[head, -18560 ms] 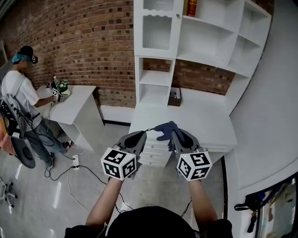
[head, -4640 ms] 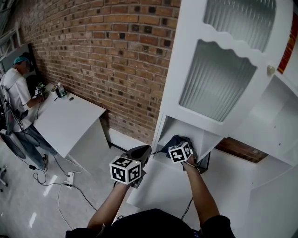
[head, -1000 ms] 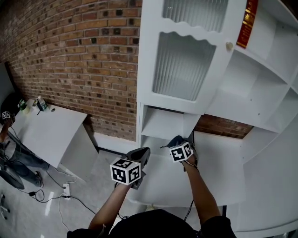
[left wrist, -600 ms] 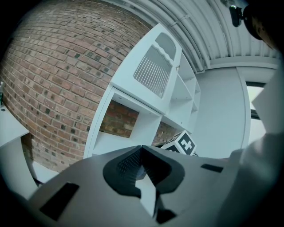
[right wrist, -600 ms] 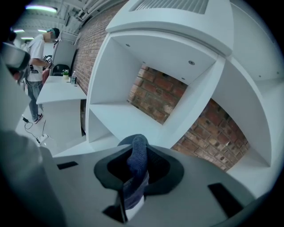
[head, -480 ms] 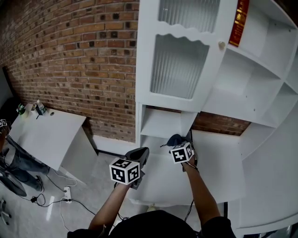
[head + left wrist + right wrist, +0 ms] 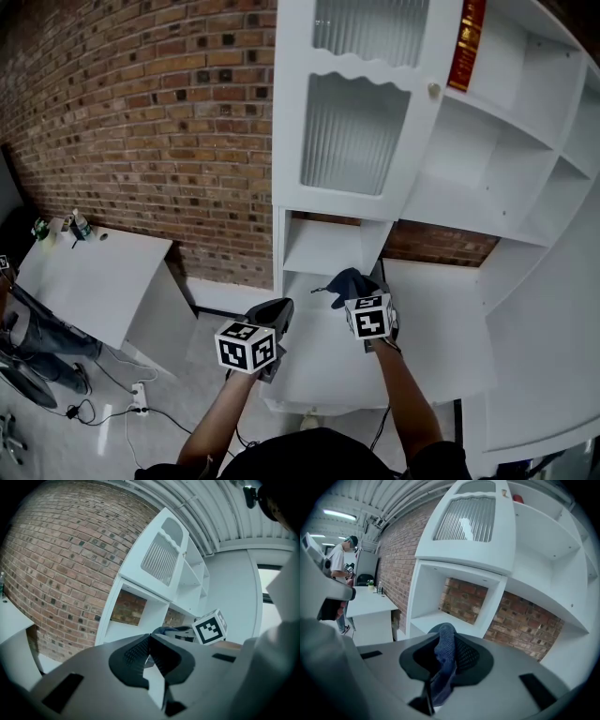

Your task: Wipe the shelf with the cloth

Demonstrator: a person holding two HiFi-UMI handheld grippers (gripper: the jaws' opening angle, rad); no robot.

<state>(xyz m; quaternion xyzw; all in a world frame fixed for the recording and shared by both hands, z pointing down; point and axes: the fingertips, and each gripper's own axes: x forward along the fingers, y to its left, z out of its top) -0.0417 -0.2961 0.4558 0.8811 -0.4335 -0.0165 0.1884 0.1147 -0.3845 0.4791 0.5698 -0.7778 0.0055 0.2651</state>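
Note:
A dark blue cloth (image 7: 349, 282) is pinched in my right gripper (image 7: 361, 292), which is shut on it; the cloth (image 7: 443, 657) bunches up between the jaws in the right gripper view. It hangs just in front of the low open shelf (image 7: 322, 251) of the tall white cabinet (image 7: 352, 141), clear of the shelf (image 7: 433, 616) surface. My left gripper (image 7: 270, 314) is shut with nothing in it, held lower and to the left of the right one. In the left gripper view the jaws (image 7: 149, 651) meet, and the right gripper's marker cube (image 7: 210, 627) shows beyond them.
A white desk top (image 7: 427, 300) runs right from the shelf, under open white cubbies (image 7: 487, 141). A red brick wall (image 7: 141, 122) stands behind. At far left a second white table (image 7: 89, 272) carries small items, with a person (image 7: 342, 564) beside it.
My right gripper has drawn back a little out of the low shelf with the cloth, toward me and down. The left gripper has dropped slightly and stayed shut.

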